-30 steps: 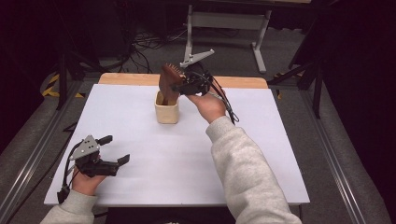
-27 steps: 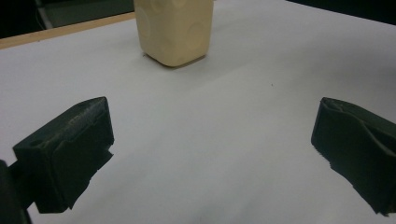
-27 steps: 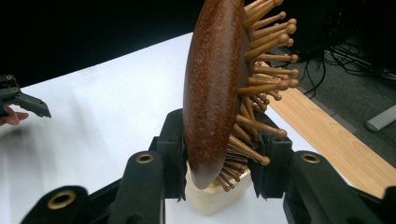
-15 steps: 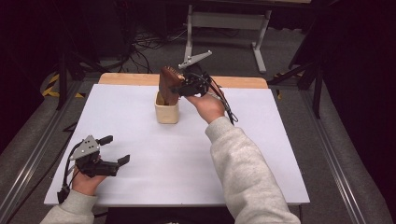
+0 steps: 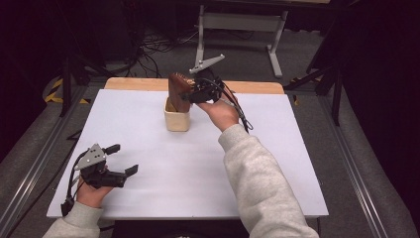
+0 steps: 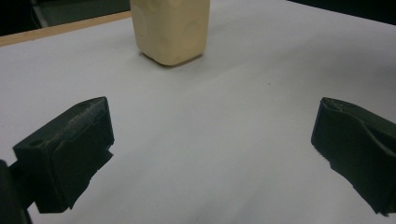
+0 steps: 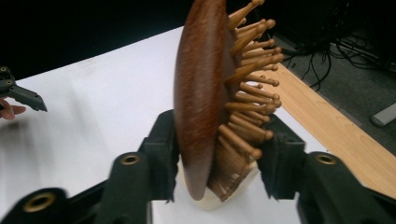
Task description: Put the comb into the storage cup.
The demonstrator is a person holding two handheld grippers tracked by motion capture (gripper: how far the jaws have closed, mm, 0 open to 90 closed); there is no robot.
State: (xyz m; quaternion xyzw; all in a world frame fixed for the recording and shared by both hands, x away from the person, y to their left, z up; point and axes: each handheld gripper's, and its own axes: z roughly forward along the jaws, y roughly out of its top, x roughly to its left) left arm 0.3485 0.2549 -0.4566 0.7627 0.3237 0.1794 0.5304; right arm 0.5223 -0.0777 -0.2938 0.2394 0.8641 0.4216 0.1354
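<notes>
A: In the high view, where does the hairbrush sit?

B: Just above the middle of the frame, standing head-up in the cream cup. The right gripper is at its head, and its jaws have just been opening with the brush between them. The left gripper lies at the lower left, well apart from the cup.

A: And the left gripper view?

B: Its jaws stand wide apart over the bare white table with nothing between them; the cup is at the top of the frame.

A: The right gripper view?

B: The wooden brush fills the centre, pins pointing right. The left jaw looks to touch its smooth back; the right one sits just off the pin tips, so the hold looks slackened.

A: How would it handle?

B: I'd judge it stiff, light and top-heavy in that cup. The polished back could slip and the pins give uneven purchase, so the edges of the head or the handle are safer.
</notes>
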